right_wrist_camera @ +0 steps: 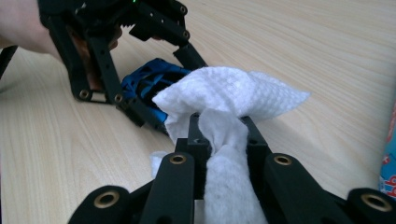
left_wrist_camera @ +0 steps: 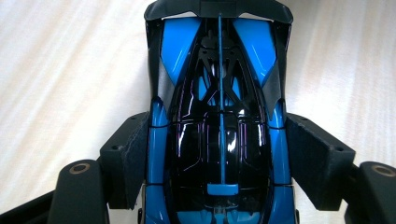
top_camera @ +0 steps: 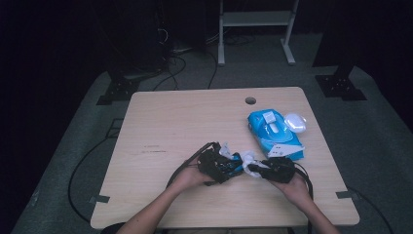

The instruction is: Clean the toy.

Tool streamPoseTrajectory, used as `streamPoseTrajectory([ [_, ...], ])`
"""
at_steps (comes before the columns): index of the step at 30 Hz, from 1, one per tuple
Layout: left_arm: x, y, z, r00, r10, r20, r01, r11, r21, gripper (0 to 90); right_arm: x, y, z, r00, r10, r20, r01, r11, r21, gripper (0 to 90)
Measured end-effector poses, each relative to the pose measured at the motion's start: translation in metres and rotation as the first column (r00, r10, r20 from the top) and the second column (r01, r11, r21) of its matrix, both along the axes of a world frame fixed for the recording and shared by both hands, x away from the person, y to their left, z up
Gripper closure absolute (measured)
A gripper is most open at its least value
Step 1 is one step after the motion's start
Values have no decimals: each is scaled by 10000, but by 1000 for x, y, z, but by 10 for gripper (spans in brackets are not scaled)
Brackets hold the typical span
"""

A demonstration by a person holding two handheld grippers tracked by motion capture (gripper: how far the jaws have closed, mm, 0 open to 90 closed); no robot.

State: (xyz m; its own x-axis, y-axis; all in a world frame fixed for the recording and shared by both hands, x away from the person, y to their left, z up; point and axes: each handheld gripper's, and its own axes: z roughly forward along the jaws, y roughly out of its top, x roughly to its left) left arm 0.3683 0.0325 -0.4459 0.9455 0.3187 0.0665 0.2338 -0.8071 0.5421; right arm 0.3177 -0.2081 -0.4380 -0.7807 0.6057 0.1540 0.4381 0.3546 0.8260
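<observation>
Here we are at the pale wooden table (top_camera: 165,126), both hands working close together near its front edge. The left claw (top_camera: 225,165) has its two black padded jaws pressed against the flanks of a glossy blue and black toy car body (left_wrist_camera: 219,121), one pad on each side, a firm pinch across the shell; in the left gripper view the car runs straight away from the camera, with the wood grain of the table beneath it. Over on the right, the right claw (right_wrist_camera: 219,128) is clamped tight on a white, dimpled wet wipe (right_wrist_camera: 229,93), jaws drawn nearly together with the cloth bunched between them and billowing out past the tips. In the right gripper view the wipe's loose front hangs just in front of the blue toy car, very near it, though I can't tell whether cloth and car actually meet. From the high view the two claws point toward each other, the wipe a white patch between them. Further back on the right side of the table lies a blue soft pack of wet wipes (top_camera: 272,134), and just beside it a small white oval lid (top_camera: 295,122).
</observation>
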Motion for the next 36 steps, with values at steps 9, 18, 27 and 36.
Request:
streamPoseTrajectory([
  [9,32,7,17,9976,571,393,-578,9982,162,277,1,-7,2,9999,-140,8,140,9999,-23,785],
  [18,50,10,5,9952,974,109,-977,9948,279,282,2,-13,-3,9999,-106,-135,103,9996,-246,791],
  [27,57,11,0,9946,1009,-250,-1013,9948,-140,286,5,-19,-20,9956,46,-936,-138,9951,-982,735],
  [36,55,16,-2,9954,937,-199,-944,9948,-369,279,4,-27,-24,9942,77,-1076,-198,9935,-1118,634],
])
